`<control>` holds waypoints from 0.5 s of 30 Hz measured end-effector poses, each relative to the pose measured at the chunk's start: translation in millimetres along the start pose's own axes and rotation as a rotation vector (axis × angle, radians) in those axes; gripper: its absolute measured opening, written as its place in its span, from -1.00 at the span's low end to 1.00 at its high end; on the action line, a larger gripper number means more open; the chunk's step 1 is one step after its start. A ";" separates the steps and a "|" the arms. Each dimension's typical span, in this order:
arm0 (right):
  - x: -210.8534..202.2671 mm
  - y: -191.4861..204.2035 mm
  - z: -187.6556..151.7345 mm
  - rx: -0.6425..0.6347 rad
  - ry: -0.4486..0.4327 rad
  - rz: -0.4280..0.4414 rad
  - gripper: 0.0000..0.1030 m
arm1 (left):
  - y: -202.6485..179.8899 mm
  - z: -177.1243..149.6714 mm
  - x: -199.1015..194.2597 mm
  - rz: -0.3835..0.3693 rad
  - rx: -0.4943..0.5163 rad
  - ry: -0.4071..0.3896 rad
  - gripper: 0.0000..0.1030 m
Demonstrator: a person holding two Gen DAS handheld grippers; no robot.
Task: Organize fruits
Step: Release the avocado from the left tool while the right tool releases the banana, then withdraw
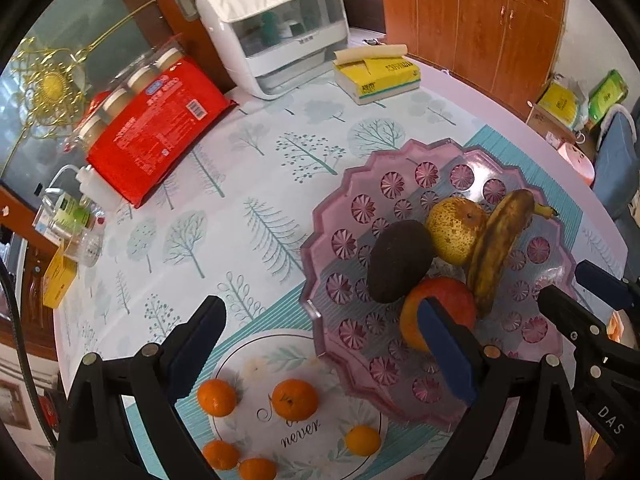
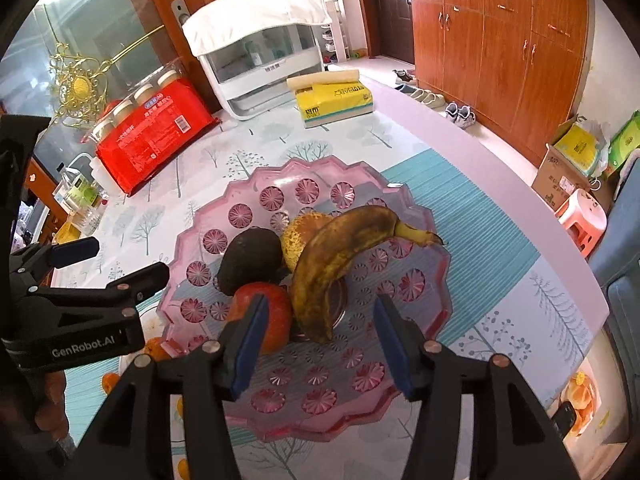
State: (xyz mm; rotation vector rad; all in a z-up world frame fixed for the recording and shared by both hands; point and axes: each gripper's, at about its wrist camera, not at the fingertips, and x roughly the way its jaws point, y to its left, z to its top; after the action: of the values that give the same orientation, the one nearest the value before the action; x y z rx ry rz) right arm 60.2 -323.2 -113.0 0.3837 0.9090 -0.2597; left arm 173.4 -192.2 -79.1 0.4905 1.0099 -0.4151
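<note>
Both tongs gape empty: left gripper (image 1: 320, 344) lower centre above tangerines (image 1: 295, 399), which probably roll; right gripper (image 2: 320, 336) could nudge the banana (image 2: 336, 264).

wooden cabinets (image 2: 500, 52) line the wall beside a pale floor (image 2: 400, 76).

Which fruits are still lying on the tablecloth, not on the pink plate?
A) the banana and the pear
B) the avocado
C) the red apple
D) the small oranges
D: the small oranges lie on the tablecloth beside the pink plate, while the banana, pear, avocado and apple all sit on the plate.
</note>
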 end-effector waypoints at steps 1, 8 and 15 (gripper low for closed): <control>-2.1 0.8 -0.7 -0.003 -0.003 0.002 0.07 | 0.6 -1.5 -2.1 0.003 -0.004 -0.003 0.86; -14.9 6.8 -5.7 -0.017 -0.022 0.015 0.07 | 9.0 -14.7 -22.6 0.025 -0.034 -0.024 0.86; -26.9 13.6 -9.5 -0.032 -0.039 0.030 0.07 | 18.0 -26.8 -42.5 0.046 -0.061 -0.046 0.86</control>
State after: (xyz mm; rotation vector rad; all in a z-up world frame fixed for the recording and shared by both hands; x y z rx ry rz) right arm 42.6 -305.4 -93.7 0.3615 0.8680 -0.2247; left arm 144.5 -157.9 -50.2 0.4463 0.9628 -0.3523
